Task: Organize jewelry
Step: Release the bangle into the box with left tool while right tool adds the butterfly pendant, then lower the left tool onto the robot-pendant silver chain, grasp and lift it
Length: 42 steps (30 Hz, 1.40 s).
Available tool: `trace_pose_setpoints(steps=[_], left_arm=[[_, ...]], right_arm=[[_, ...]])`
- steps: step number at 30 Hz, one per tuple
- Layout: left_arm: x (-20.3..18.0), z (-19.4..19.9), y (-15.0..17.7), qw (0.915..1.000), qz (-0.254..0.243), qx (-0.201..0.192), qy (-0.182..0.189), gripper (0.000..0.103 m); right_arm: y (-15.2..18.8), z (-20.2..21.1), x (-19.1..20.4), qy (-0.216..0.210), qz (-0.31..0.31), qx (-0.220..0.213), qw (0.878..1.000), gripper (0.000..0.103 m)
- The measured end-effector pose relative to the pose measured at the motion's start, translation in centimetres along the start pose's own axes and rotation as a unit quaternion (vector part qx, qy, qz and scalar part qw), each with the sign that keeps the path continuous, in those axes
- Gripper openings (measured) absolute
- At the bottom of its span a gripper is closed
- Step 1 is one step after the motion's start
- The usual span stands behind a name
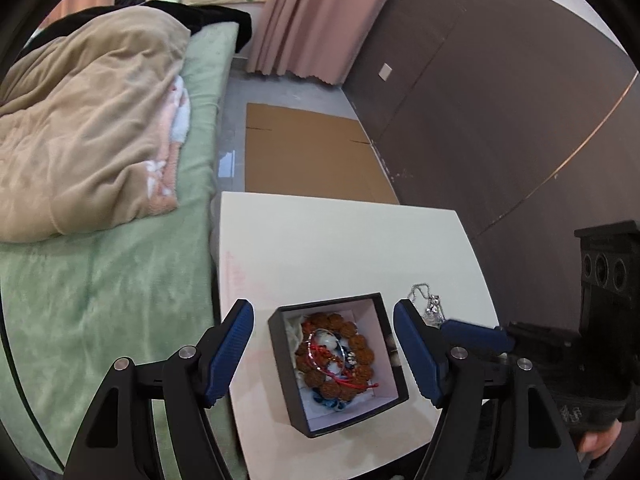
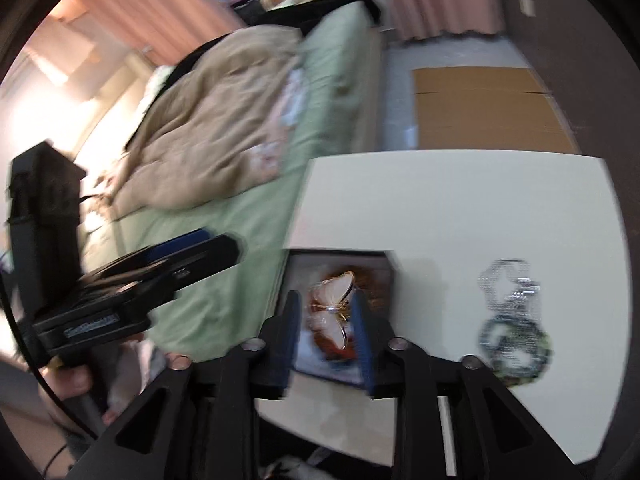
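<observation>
On left tongs [image 2: 192,250] body: lettering (blurred, unreadable).

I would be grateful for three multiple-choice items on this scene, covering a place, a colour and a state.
1. The silver chain lies: A on the floor; B on the table beside the box; C on the bed.
2. The box's outside is: A black; B red; C white.
3. The box is: A lidded; B open, empty; C open, holding jewelry.
B: it rests on the table, outside the box. A: its walls are black. C: a brown bead bracelet shows inside.
</observation>
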<state>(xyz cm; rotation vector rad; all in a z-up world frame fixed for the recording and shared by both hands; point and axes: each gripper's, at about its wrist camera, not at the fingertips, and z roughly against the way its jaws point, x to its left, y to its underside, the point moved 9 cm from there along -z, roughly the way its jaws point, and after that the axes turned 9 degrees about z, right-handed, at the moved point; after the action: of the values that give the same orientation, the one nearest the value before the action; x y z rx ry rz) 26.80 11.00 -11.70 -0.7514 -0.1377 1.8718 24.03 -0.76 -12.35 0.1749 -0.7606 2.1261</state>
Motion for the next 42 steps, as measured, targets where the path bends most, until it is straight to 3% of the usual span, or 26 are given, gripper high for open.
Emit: trace_pose_setpoints(steps=[1, 2, 10, 18, 33, 38, 42], left_arm=[[0.2, 0.1, 0.0, 1.0000, 0.003, 0.000, 0.000, 0.073], [0.4, 0.0, -0.1, 1.0000, 0.006, 0.000, 0.000, 0.073], [-0.6, -0.1, 0.4, 0.9999, -0.013, 0.002, -0.003, 0.073], [-4.9, -1.6, 1.6, 0.9983, -0.056, 0.015, 0.005, 0.073], [-12.9, -7.1, 4.8, 0.9908, -0.124, 0.052, 0.018, 0.073], [-14.3, -10.0, 5.8, 0.9881, -0.137, 0.069, 0.014, 0.073], [-14.7, -12.8, 6.4, 0.9881, -0.122, 0.089, 0.027, 0.073]], right_arm=[[0.0, -0.1, 0.4, -0.003, 0.003, 0.001, 1.000, 0.066], [0.2, 0.2, 0.2, 0.005, 0.003, -0.003, 1.000, 0.069], [1.6, 2.6, -3.9, 0.061, -0.029, -0.011, 0.998, 0.069], [3.9, 6.1, -9.0, 0.114, -0.065, -0.017, 0.991, 0.069], [7.7, 7.9, -16.6, 0.149, -0.135, 0.001, 0.980, 0.069], [8.1, 9.1, -18.0, 0.141, -0.149, -0.015, 0.979, 0.069], [9.0, 8.7, -19.7, 0.160, -0.143, -0.003, 0.977, 0.069]])
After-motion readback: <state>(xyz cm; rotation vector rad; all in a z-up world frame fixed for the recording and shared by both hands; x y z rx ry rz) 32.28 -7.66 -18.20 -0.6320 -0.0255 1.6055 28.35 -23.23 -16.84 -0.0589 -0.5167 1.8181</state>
